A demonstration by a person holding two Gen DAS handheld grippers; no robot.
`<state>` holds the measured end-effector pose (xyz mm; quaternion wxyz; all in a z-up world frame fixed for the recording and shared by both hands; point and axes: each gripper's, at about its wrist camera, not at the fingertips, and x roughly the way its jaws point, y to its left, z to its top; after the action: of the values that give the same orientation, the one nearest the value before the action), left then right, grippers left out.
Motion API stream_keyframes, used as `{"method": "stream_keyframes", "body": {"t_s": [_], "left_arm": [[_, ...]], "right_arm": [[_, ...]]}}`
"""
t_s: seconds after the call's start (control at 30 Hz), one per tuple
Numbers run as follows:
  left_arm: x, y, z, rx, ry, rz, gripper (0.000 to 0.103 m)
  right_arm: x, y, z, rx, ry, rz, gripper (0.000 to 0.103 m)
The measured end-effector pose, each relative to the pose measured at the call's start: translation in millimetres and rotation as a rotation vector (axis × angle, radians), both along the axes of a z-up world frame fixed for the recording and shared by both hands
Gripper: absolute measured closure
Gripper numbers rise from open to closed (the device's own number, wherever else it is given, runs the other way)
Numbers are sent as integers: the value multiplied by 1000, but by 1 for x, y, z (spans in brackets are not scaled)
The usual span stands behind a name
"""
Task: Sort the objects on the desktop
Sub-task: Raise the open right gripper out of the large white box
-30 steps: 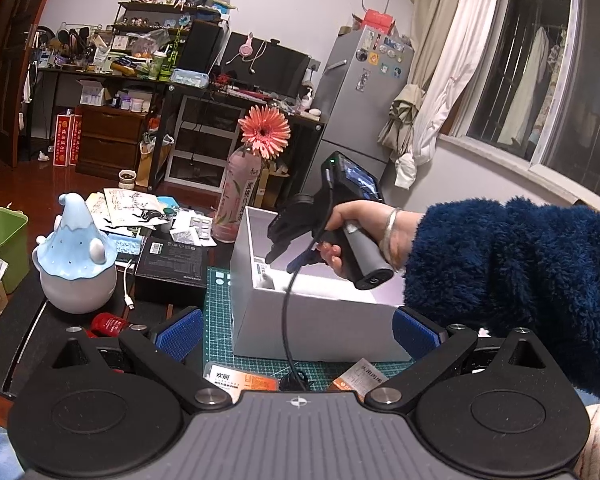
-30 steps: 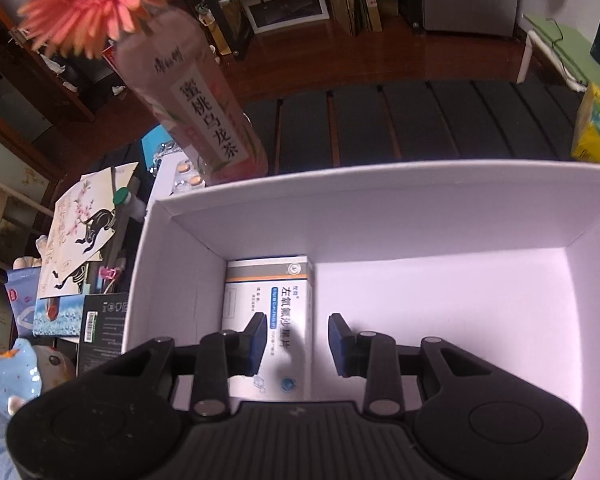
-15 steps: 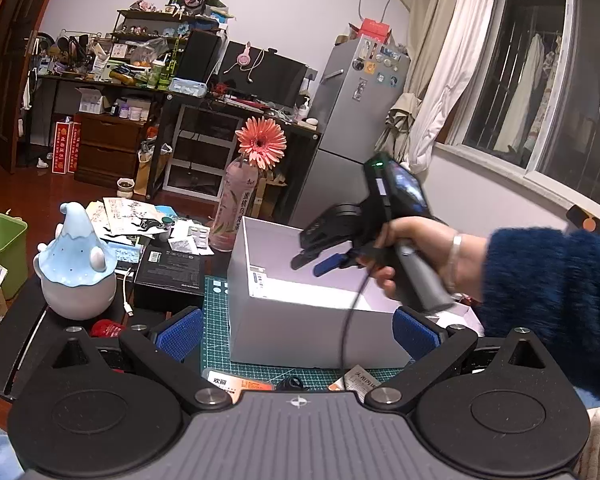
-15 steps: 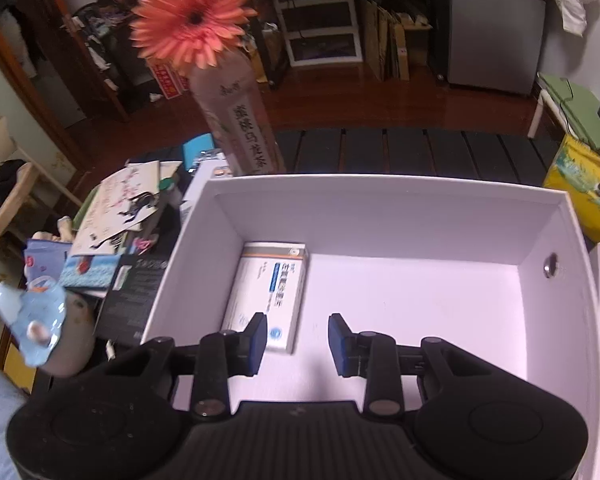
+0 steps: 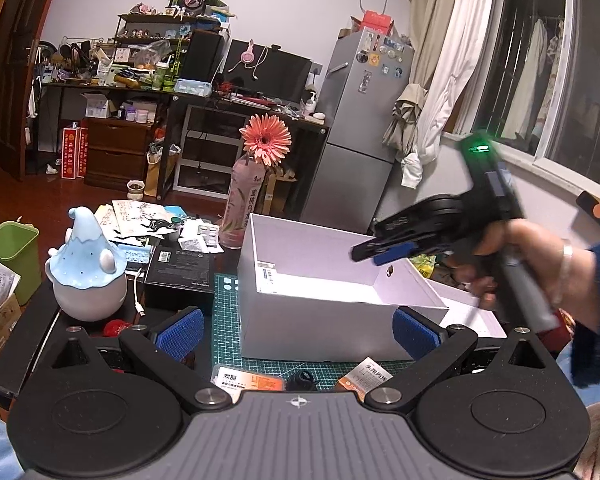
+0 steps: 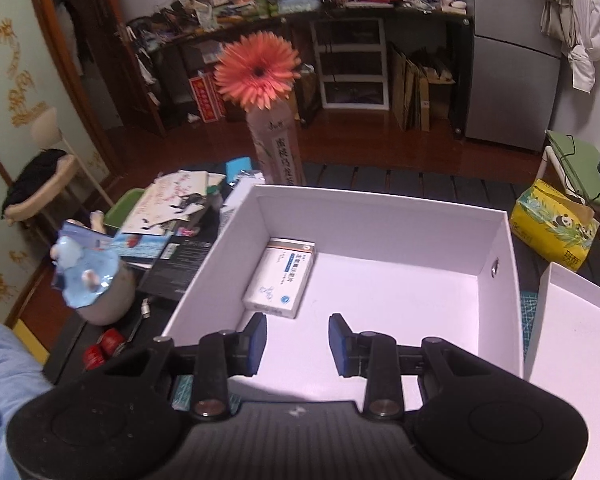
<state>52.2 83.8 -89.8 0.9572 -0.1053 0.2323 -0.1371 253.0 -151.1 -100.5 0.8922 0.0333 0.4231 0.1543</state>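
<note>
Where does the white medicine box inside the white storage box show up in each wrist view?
Left wrist: only an edge of the medicine box peeks above the near wall, at the left inner corner of the white storage box.
Right wrist: it lies flat on the floor against the left wall.
Shared landmark: the pink flower in the bottle behind.

The left gripper (image 5: 296, 330) has its jaws wide apart before the white box (image 5: 320, 320). The right gripper (image 5: 374, 254), held by a hand (image 5: 500, 264), hangs above the box's right side.
</note>
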Motion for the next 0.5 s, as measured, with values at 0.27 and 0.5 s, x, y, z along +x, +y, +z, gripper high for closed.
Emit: {"method": "stream_keyframes", "body": {"t_s": [0.27, 0.5], "left_arm": [[-1, -5, 2, 32, 4, 3, 1], [-1, -6, 1, 36, 12, 10, 1]], "right_arm": [[-50, -23, 7, -3, -78, 7, 66], [-82, -25, -13, -49, -104, 26, 60]]}}
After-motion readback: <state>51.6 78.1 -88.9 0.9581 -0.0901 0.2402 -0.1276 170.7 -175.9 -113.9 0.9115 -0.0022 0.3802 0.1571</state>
